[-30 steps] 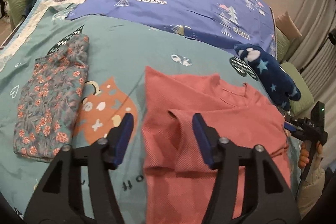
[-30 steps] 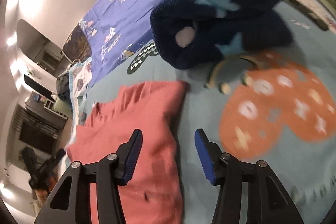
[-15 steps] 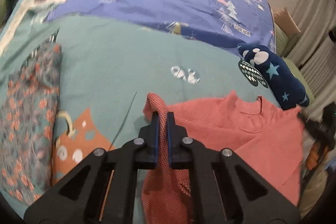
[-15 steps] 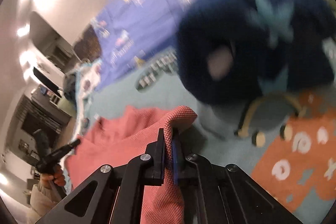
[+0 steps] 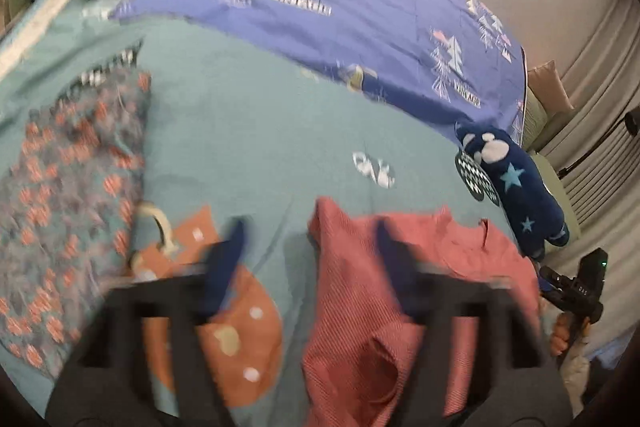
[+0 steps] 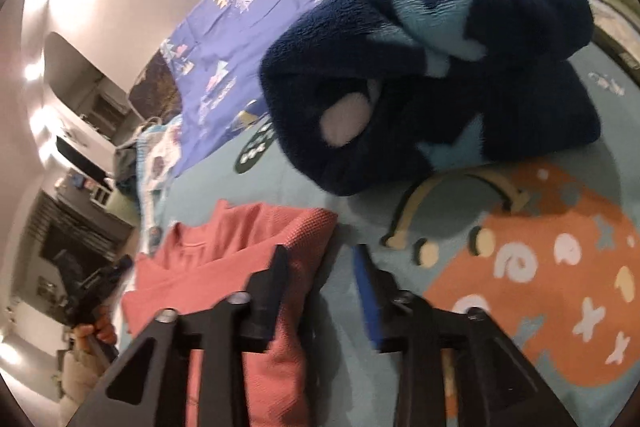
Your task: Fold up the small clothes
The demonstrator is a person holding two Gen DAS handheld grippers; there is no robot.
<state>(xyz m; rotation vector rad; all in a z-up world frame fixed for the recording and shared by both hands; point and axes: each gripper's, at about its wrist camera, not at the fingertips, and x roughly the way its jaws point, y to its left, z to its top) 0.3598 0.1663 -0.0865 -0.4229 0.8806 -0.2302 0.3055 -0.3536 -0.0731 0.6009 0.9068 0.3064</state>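
Observation:
A salmon-red knit top (image 5: 360, 311) lies on the teal bedspread (image 5: 256, 147), folded into a narrow stack, neckline toward the far side. My left gripper (image 5: 308, 267) is open and empty, blurred, its fingers straddling the top's left edge. In the right wrist view the same top (image 6: 280, 307) lies low left. My right gripper (image 6: 320, 291) is open and empty, its left finger over the top's right edge, its right finger over the bedspread (image 6: 328, 195).
A folded floral garment (image 5: 68, 203) lies at the left. A navy plush piece with stars (image 5: 516, 187) lies at the right, close ahead in the right wrist view (image 6: 432, 75). A purple sheet (image 5: 340, 7) covers the far side. Curtains hang at the right.
Both grippers were shut on the red top's corners half a second ago; both have opened and let go. The top now lies flat in a narrower fold.

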